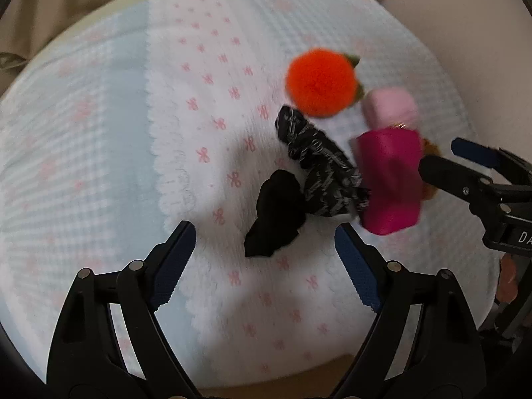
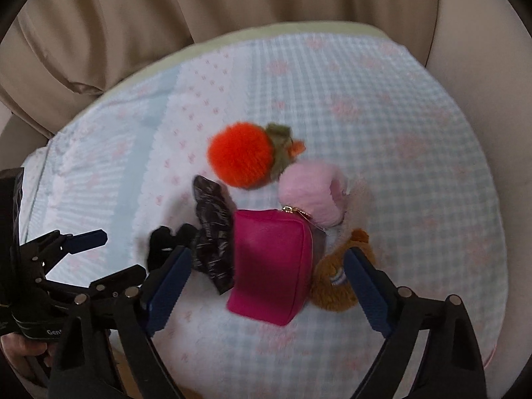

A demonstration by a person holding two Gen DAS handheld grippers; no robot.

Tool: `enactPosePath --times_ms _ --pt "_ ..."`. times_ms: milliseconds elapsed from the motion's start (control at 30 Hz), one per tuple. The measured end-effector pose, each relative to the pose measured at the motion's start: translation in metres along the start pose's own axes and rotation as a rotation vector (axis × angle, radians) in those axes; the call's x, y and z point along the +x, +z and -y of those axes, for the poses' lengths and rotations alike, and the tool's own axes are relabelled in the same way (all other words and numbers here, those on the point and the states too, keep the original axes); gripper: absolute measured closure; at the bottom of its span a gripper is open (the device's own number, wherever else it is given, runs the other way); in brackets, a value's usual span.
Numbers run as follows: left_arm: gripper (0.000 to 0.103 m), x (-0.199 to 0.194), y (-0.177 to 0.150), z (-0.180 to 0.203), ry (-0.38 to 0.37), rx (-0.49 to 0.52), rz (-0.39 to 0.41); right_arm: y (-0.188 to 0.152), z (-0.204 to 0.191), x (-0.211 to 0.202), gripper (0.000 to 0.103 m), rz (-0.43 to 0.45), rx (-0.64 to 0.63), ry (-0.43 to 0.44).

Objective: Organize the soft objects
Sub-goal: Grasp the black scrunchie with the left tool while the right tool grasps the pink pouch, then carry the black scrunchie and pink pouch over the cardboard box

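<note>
We judge sorting barely begun: orange pompom [image 2: 237, 158], pink plush [image 2: 311, 196], magenta pouch [image 2: 271, 266], brown plush [image 2: 332, 286], two black scrunchies [image 1: 316, 166] clustered on blanket [image 2: 399, 133]. Left gripper [image 1: 264, 259], right gripper [image 2: 267, 282]: fingers wide, holding nothing.

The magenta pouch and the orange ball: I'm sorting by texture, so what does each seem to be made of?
Magenta pouch: looks like smooth faux leather or coated fabric, with a slight sheen, crisp boxy edges and a gold zipper pull at the top; the blur leaves the exact material open.
Orange ball: fluffy plush or faux fur, with a fuzzy outline, a matte surface and felt-like green leaves.
</note>
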State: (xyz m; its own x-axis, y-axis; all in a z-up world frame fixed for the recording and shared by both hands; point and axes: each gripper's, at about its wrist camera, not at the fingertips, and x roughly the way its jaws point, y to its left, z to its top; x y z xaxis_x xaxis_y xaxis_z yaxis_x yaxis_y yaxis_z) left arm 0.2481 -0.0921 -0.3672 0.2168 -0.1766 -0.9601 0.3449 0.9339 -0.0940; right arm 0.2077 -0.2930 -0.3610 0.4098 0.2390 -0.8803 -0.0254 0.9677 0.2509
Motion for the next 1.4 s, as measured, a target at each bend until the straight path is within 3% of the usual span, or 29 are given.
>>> enactPosePath --times_ms 133,233,300,500,667,767,1167,1400 --pt "0.022 0.023 0.004 -0.005 -0.021 0.002 -0.022 0.003 0.003 0.028 0.016 -0.026 -0.005 -0.005" --pt "0.033 0.040 0.007 -0.009 -0.033 -0.003 -0.049 0.003 0.003 0.045 0.025 -0.046 -0.012 -0.008" --pt "0.035 0.047 0.008 -0.012 -0.047 -0.012 -0.060 0.002 0.003 0.055 0.029 -0.067 -0.008 -0.004" --pt "0.054 0.060 0.011 -0.021 -0.094 -0.027 -0.072 -0.002 0.004 0.073 0.040 -0.094 -0.005 -0.009" --pt "0.079 0.064 0.013 -0.022 -0.134 -0.037 -0.076 0.000 0.004 0.077 0.049 -0.098 -0.006 -0.016" --pt "0.084 0.063 0.013 -0.019 -0.138 -0.042 -0.077 0.001 0.004 0.077 0.053 -0.097 -0.005 -0.022" --pt "0.086 0.039 0.026 -0.016 -0.129 -0.065 -0.025 0.000 0.004 0.066 0.058 -0.080 0.028 -0.009" --pt "0.086 0.003 0.028 -0.014 -0.128 -0.076 0.021 0.004 0.001 0.039 0.058 -0.037 0.035 0.000"
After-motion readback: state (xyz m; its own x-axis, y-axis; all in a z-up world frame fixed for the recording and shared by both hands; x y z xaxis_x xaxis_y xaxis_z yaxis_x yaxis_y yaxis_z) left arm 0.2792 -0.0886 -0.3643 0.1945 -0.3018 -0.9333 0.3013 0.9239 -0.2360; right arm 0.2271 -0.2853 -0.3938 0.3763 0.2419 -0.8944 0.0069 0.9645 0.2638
